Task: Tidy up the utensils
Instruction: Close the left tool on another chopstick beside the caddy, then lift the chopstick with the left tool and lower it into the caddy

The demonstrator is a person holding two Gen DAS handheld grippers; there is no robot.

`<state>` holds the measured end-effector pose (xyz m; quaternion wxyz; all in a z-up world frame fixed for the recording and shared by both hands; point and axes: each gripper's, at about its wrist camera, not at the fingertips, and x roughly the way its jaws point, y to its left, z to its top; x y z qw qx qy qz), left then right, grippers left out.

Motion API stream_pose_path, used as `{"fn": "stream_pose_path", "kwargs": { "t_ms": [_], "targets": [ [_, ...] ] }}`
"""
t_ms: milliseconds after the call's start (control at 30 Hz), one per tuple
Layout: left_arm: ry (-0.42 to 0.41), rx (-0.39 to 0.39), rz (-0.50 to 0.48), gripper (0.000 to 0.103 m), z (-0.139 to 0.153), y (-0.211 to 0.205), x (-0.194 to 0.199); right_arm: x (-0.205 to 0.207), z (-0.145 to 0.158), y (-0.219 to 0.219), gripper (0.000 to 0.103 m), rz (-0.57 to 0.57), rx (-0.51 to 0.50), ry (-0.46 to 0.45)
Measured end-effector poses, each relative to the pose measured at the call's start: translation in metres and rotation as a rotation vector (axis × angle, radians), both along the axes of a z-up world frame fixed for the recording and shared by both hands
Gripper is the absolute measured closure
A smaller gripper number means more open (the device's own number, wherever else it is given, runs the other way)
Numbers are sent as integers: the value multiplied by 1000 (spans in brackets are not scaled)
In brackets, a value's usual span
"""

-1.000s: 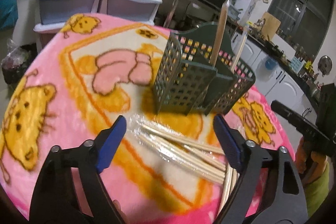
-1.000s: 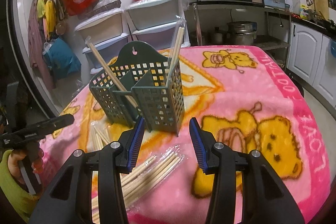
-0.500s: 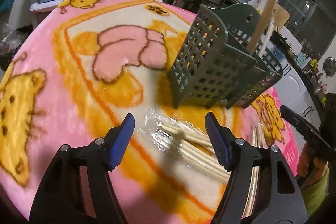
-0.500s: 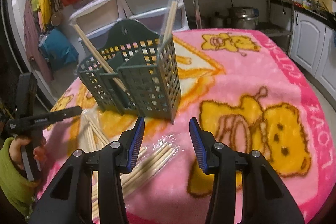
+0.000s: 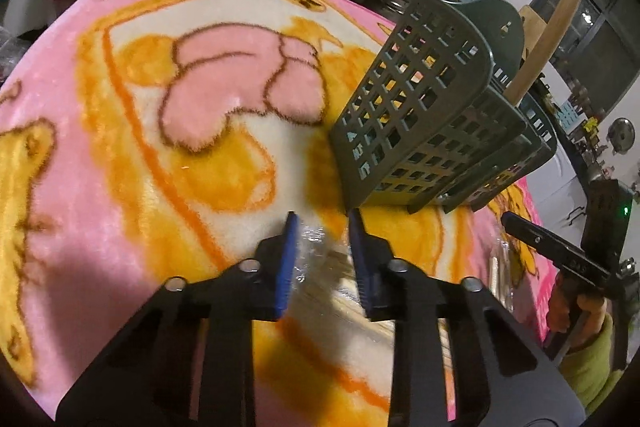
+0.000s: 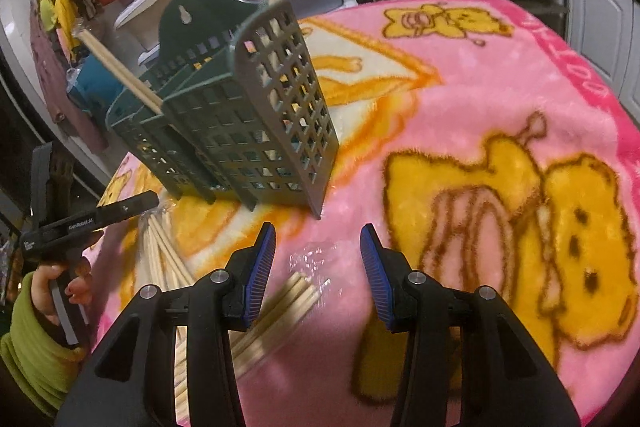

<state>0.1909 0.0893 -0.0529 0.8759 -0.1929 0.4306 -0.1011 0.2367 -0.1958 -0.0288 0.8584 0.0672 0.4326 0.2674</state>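
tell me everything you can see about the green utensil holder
The green utensil holder is dark green plastic with square-grid walls, split into several compartments, with a taller arched back panel that has a keyhole hanging slot. It stands upright on the pink bear-print blanket. Wooden chopsticks lean out of its compartments. Neither gripper touches it; wrapped chopsticks lie in front.

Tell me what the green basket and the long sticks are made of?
The green basket looks like matte moulded plastic, with neat square holes. The sticks look like pale bare wood or bamboo, sitting in shiny, crinkly clear plastic wrap.
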Motion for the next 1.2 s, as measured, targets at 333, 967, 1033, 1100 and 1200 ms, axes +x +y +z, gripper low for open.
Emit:
{"fn": "stream_pose_path", "kwargs": {
  "t_ms": [333,967,1033,1100,1200],
  "targets": [
    [-14,10,2,100,3,1,0,7,-12,-1,92,26,40,61],
    [-137,-49,-42,102,57,-6,-21,-16,34,-36,97,-28,127,-67],
    [-152,-48,-50,102,63,-9,-23,-18,40,-40,97,-37,135,-79],
    [-171,-48,-59,102,71,-12,-26,-20,48,-44,98,-45,152,-95],
    [-199,-48,-73,102,83,-19,-32,-26,60,-47,98,-43,167,-127]
  ]
}}
